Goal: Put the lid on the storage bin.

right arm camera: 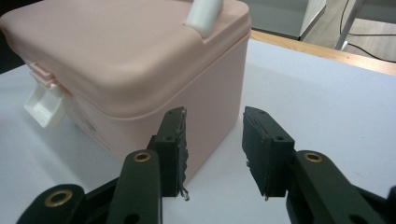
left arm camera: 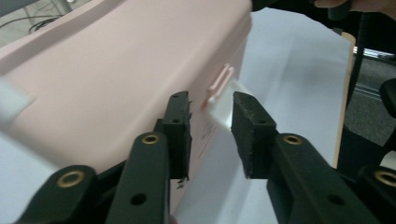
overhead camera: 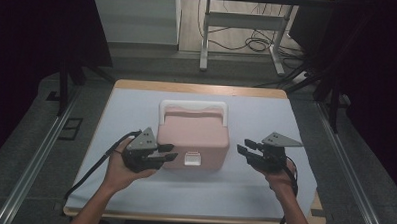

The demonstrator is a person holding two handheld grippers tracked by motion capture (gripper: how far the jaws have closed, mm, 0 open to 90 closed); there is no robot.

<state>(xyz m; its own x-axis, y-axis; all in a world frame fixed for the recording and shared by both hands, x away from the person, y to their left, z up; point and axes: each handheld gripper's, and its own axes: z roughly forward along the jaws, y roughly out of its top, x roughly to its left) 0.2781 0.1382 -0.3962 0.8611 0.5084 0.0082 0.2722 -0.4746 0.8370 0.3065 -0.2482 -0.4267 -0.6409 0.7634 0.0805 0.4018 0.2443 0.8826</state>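
A pink box (overhead camera: 193, 134) with a white handle (overhead camera: 193, 106) folded back on its lid stands mid-table on the white cover (overhead camera: 266, 119). A white latch (overhead camera: 192, 158) sits on its near face. My left gripper (overhead camera: 171, 152) is at the box's near left corner and points toward the latch. In the left gripper view its jaws (left arm camera: 211, 98) stand open, with the latch (left arm camera: 223, 109) in line beyond them, untouched. My right gripper (overhead camera: 243, 146) hovers just right of the box. It is open (right arm camera: 215, 114) with nothing between its jaws, beside the box's corner (right arm camera: 130, 60), and the latch (right arm camera: 44, 107) sticks out.
The wooden table edge (overhead camera: 202, 87) borders the cover at the back. Behind it stand white desk legs (overhead camera: 205, 42) with cables (overhead camera: 259, 44) on the floor. A metal rail (overhead camera: 34, 161) runs along each side of the table. Bare cover lies left, right and in front of the box.
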